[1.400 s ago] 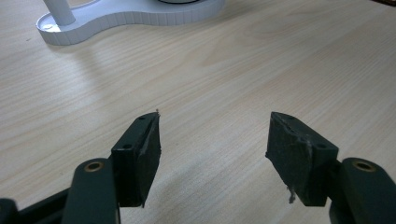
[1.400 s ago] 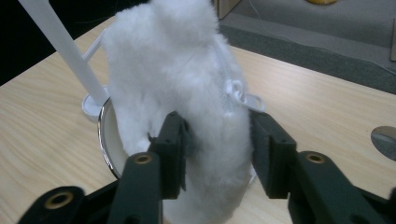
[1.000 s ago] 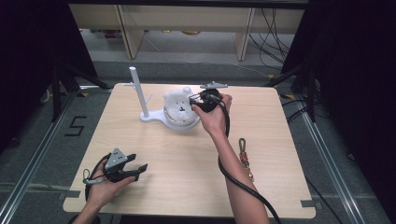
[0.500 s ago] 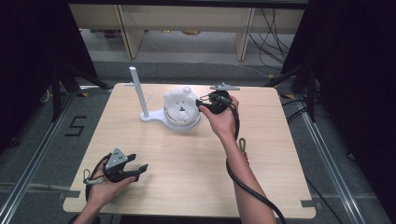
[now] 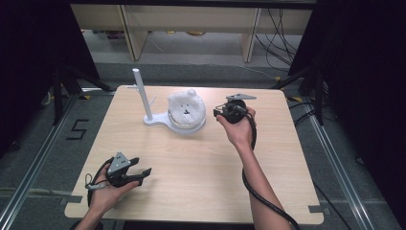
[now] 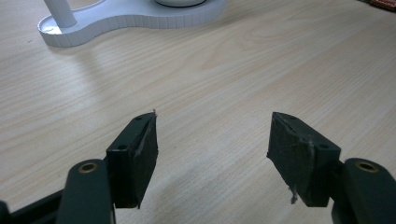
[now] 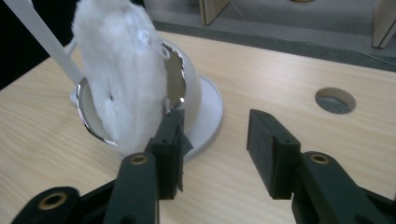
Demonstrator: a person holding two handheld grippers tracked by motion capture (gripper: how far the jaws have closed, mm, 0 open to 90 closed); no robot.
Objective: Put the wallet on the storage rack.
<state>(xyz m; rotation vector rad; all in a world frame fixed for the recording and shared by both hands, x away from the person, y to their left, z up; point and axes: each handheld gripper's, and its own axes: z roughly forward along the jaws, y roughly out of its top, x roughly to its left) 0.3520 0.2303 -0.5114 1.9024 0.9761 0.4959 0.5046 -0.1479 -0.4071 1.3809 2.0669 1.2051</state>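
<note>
Left gripper rested near the table's front edge, jaws spread, empty. Farther off, right gripper, jaws just narrowing on nothing, sat just beside the white fluffy bear in its bowl on the stand. Best to back off level, avoiding the rim.

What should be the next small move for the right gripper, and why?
Probably draw the right gripper a little further from the fluffy white bear and rest it. Its jaws have just been closing with nothing between them, and the bear already sits in the bowl on the white stand, apart from the gripper.
</note>
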